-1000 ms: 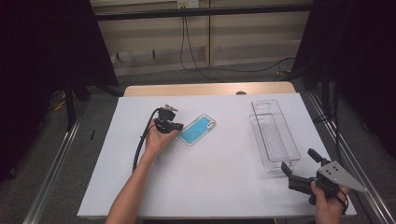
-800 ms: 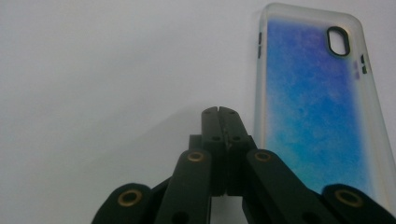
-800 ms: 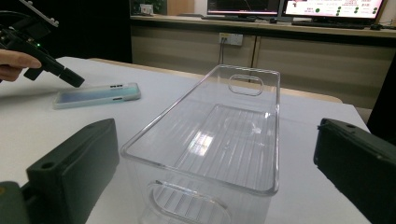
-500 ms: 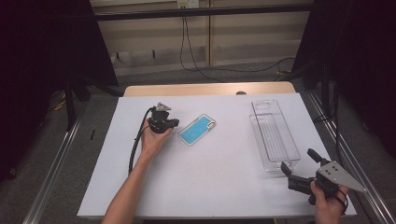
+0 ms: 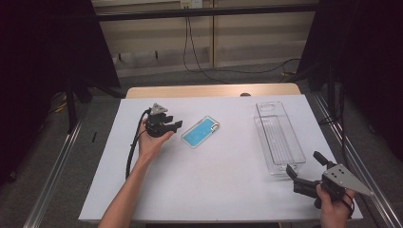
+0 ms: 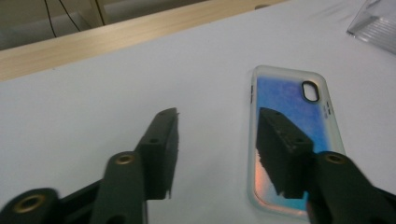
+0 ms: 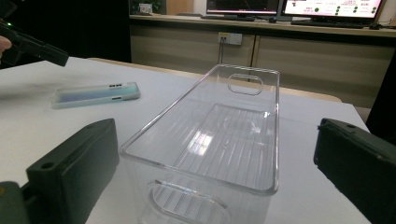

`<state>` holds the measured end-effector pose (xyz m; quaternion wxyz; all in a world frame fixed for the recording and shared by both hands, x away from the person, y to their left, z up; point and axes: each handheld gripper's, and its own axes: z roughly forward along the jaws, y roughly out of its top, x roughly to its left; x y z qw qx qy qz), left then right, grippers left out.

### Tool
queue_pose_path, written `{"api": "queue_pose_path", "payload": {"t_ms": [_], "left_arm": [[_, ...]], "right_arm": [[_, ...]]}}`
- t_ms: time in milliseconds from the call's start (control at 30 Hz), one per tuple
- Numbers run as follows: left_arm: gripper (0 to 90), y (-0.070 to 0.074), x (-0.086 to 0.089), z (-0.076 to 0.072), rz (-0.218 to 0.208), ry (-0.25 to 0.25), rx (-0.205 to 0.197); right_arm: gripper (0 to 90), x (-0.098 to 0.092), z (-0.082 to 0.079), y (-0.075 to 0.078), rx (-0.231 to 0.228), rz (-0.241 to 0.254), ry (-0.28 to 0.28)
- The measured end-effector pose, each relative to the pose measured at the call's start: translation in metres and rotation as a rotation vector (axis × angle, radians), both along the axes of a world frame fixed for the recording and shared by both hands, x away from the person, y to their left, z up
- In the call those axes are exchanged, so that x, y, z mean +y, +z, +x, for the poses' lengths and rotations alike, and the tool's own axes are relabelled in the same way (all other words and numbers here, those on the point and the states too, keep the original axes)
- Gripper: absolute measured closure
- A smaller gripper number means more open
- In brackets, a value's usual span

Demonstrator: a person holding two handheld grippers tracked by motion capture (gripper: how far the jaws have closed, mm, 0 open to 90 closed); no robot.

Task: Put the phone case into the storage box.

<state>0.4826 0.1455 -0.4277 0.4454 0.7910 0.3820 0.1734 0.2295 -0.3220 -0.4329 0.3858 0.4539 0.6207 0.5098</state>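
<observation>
A blue phone case [image 5: 200, 132] with a clear rim lies flat on the white table [image 5: 214, 185], left of centre. My left gripper [image 5: 176, 126] is just left of it, open, jaws pointing at its near end. In the left gripper view the case [image 6: 292, 100] lies ahead on the right, and one jaw overlaps it; the open left gripper [image 6: 217, 135] holds nothing. A clear plastic bin [image 5: 279, 137] stands at the right. My right gripper [image 5: 304, 163] is open at the bin's near end. In the right gripper view the bin [image 7: 275, 140] sits between the jaws of the open right gripper [image 7: 215, 168].
A wooden strip [image 5: 214, 90] runs along the table's far edge. Metal rails [image 5: 354, 161] flank both sides. A black cable [image 5: 133, 147] trails from the left gripper along the forearm. From the right gripper view the phone case [image 7: 95, 94] lies beyond the bin, left.
My left gripper has drawn back a little to the left, away from the phone case. The right gripper, the case and the bin have not moved.
</observation>
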Motion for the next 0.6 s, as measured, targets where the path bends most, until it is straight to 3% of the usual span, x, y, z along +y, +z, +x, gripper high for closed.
{"api": "queue_pose_path", "payload": {"t_ms": [100,133,233,267,367,433,533,600], "left_arm": [[30.1,0.002,0.002,-0.002,0.000,0.011,-0.013],[30.1,0.002,0.003,-0.003,0.001,0.016,-0.019],[19.0,0.005,0.005,-0.005,-0.016,0.011,-0.024],[10.3,0.006,0.005,-0.006,-0.009,0.012,-0.033],[3.3,0.009,0.005,-0.008,-0.005,0.003,-0.037],[2.6,0.010,0.005,-0.010,-0.009,-0.010,-0.037],[2.7,0.011,0.002,-0.015,0.020,-0.021,-0.046],[3.5,0.013,0.002,-0.017,0.019,-0.059,-0.038]], "right_arm": [[0.0,0.000,0.000,0.000,0.001,0.000,0.000],[0.0,0.000,0.000,0.000,0.000,0.000,0.000],[0.0,0.001,0.000,0.000,-0.002,0.000,-0.001],[0.0,0.001,0.000,0.000,-0.002,-0.001,0.001],[0.0,0.000,0.000,0.000,-0.002,0.001,0.000],[0.0,0.000,0.000,0.000,-0.002,-0.001,0.002],[0.0,0.000,-0.001,0.000,-0.003,0.000,0.002],[0.0,0.000,-0.001,0.001,-0.003,0.002,0.000]]}}
